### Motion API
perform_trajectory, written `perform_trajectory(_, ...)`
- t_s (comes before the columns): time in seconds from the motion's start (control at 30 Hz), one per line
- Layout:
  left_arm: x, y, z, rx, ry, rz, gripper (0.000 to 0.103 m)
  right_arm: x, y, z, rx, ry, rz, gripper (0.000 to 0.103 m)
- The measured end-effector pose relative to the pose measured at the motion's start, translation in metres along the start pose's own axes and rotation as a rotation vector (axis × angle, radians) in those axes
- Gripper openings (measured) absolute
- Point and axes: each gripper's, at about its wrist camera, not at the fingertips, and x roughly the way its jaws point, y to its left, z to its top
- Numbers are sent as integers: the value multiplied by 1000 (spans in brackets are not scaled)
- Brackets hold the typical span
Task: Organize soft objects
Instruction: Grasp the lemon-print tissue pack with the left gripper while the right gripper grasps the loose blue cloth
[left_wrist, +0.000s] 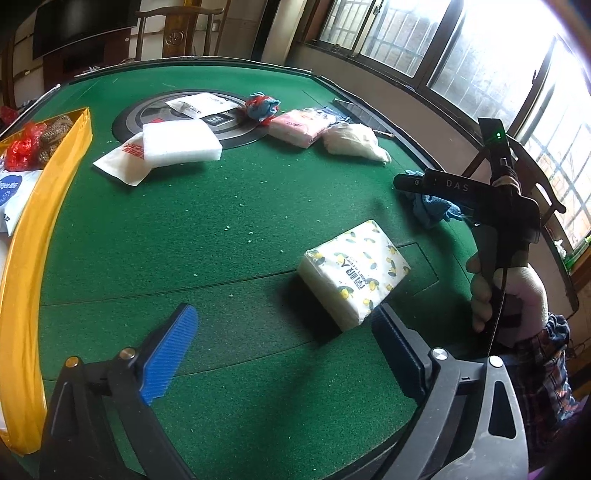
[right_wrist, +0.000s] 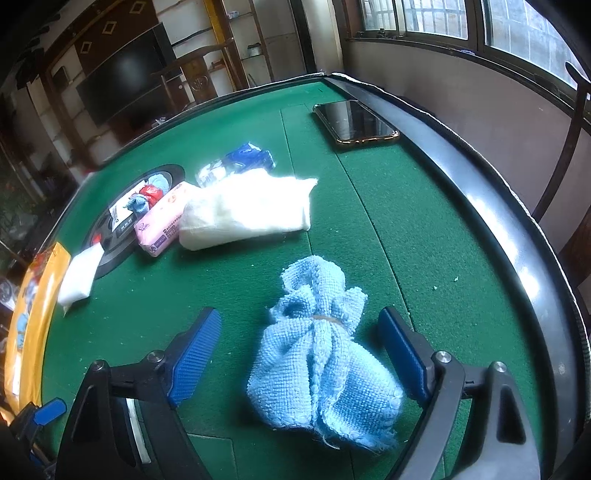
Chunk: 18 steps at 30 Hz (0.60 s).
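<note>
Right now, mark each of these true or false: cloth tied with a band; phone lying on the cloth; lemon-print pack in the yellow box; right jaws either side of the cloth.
1. The blue cloth is tied with a band. True.
2. The phone lies on the cloth. False: it sits apart, on the green table near the far edge.
3. The lemon-print pack is in the yellow box. False: it lies on the table.
4. The right gripper has its jaws either side of the cloth. True.

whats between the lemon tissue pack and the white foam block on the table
Only bare green felt with scattered crumbs lies between the lemon tissue pack and the white foam block, as the left wrist view shows.
</note>
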Motion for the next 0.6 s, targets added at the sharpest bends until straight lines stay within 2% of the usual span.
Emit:
perform_trajectory(0.43, 4, -4, 5, 13, 23, -6, 99, -1, 2, -1, -4, 2, 5, 83)
perform_trajectory(0.5, 3, -9, 10, 38, 12, 18, 99, -1, 2, -1, -4, 3, 8, 83)
perform_trajectory(0.6, -3, -32, 21, 169, -50, 62, 99, -1, 1, -1, -4, 4, 14, 83)
